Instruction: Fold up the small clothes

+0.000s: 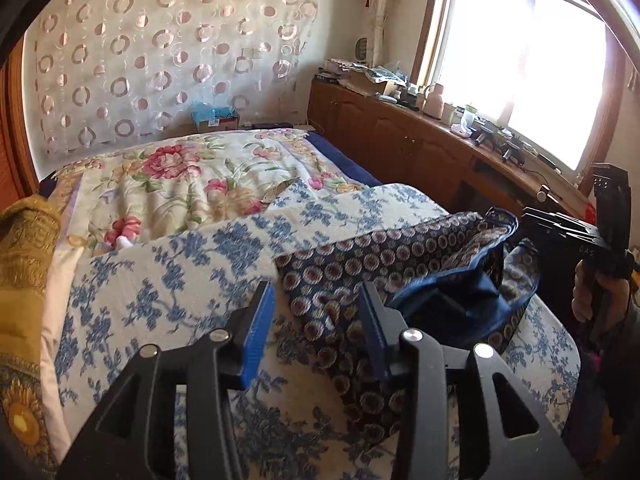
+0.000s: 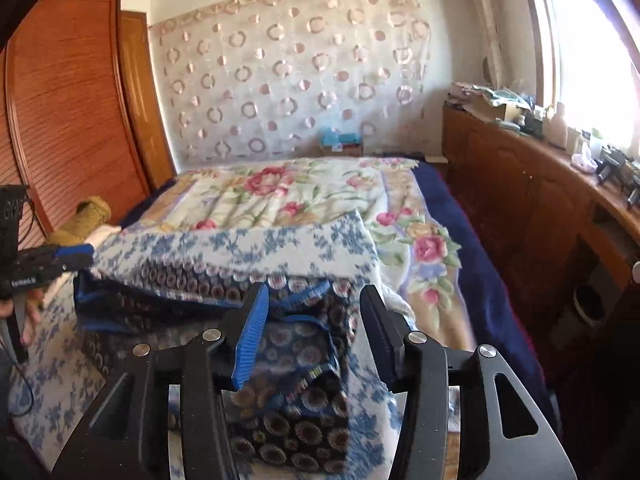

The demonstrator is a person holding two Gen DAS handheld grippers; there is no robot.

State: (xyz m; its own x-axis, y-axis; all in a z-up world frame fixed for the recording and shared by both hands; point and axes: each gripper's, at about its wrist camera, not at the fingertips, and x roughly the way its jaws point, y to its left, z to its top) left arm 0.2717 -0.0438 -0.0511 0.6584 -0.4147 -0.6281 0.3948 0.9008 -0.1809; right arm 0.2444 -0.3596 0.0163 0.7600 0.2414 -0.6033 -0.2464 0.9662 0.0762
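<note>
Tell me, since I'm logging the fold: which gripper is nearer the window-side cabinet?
Right. The right gripper hangs open over the dark patterned garment on the side toward the cabinet; the left gripper, also open, is over the garment's far side.

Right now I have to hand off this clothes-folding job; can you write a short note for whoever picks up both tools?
Left hand-held gripper: open, holding nothing, over the left part of the dark patterned garment.
Right hand-held gripper: open, holding nothing, over the garment's right end.
The garment lies on the blue floral cloth on the bed, partly doubled over, with its blue lining showing. The fold looks loose and uneven.
Left to do: probably smooth it and finish the fold. No other small clothes can be made out.
</note>
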